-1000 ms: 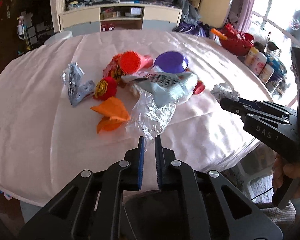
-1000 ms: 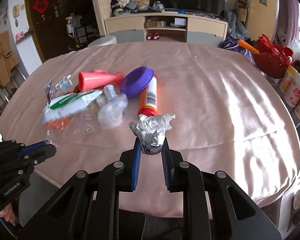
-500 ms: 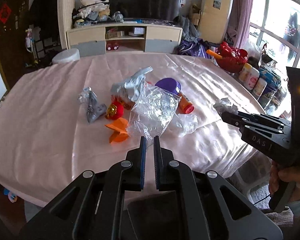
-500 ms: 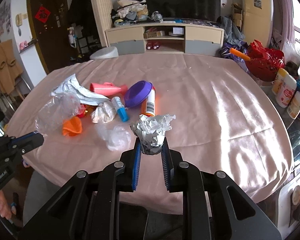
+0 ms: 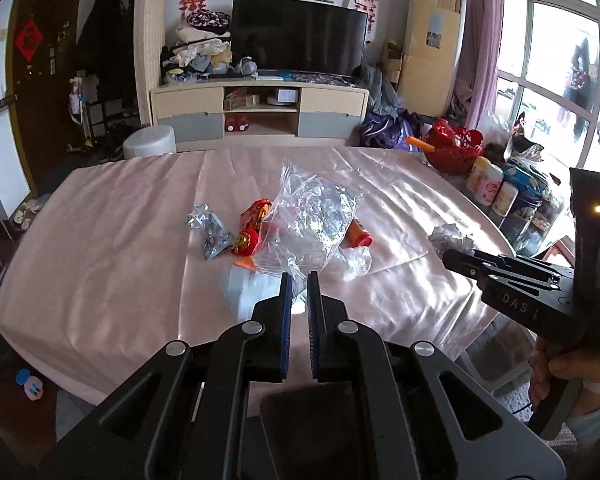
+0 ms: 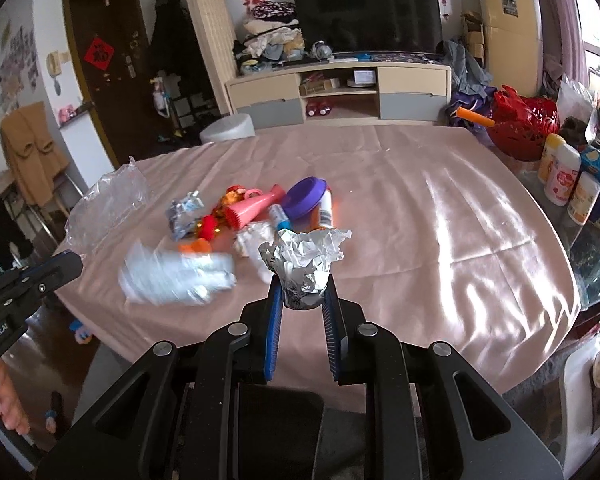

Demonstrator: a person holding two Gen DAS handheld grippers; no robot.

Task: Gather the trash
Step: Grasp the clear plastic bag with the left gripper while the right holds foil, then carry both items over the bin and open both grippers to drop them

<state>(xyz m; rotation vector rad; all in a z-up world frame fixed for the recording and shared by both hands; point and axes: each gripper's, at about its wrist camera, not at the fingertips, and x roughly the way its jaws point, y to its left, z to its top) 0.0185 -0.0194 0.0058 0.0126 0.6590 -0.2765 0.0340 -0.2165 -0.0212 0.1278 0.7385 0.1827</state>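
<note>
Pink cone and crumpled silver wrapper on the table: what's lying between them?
In the right wrist view, a red-and-gold ornament lies between the pink cone and the silver wrapper.

Your left wrist camera looks forward and down along its fingers from the near edge of the table (image 5: pixel 100 240), facing the TV (image 5: pixel 300 36) beyond it. Your right wrist camera sits beside it, aimed likewise at the table (image 6: pixel 440 220). Both share the trash pile (image 5: pixel 252 232) (image 6: pixel 252 208), and each sees the other gripper at its frame edge.
</note>
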